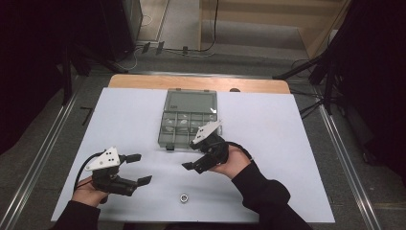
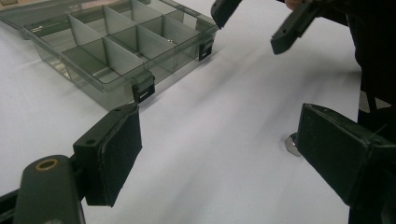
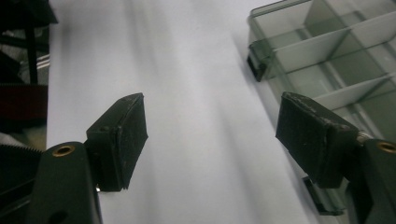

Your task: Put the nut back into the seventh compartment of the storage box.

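Observation:
A smoky clear compartment box (image 1: 186, 120) lies open at the middle of the white table, its lid folded back and its dividers showing. A small round metal part (image 1: 183, 197) rests near the front edge. My left gripper (image 1: 140, 168) hovers open at the front left, jaws pointing right, nothing between them. My right gripper (image 1: 192, 155) stands open just in front of the box, pointing left and down. In the left gripper view the box (image 2: 116, 46) lies at upper left, and the metal part (image 2: 290, 143) peeks out beside the right jaw. The right gripper view has the box (image 3: 327, 51) at upper right.
The white table top (image 1: 287, 143) ends in a wooden strip at the back. Dark stands and cables sit on the floor to both sides and behind. In the left gripper view the other gripper's fingertips (image 2: 287, 35) show at the top.

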A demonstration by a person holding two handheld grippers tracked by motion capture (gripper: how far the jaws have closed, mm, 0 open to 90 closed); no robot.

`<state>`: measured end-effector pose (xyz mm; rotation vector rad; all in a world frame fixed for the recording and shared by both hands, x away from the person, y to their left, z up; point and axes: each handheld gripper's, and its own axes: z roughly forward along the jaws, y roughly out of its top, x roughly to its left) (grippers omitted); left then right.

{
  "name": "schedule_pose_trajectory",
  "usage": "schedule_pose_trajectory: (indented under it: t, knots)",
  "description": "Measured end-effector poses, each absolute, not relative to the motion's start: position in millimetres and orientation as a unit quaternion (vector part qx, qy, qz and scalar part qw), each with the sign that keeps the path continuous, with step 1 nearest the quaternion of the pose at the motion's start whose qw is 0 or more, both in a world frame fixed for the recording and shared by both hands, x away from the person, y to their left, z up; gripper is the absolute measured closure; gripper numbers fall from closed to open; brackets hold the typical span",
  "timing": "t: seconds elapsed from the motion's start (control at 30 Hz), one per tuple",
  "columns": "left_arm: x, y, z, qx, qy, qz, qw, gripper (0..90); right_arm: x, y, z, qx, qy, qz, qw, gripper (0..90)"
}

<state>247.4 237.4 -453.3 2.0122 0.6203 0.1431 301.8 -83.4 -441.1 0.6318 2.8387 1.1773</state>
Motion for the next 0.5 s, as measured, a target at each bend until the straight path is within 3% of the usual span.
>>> schedule_pose_trajectory:
  t: [0.5]
  knots:
    - [247.2, 237.8, -453.0, 0.829, 0.257, 0.060, 0.493, 14.7, 280.4, -70.7, -443.6, 0.164, 0.921, 0.353, -0.014, 23.1]
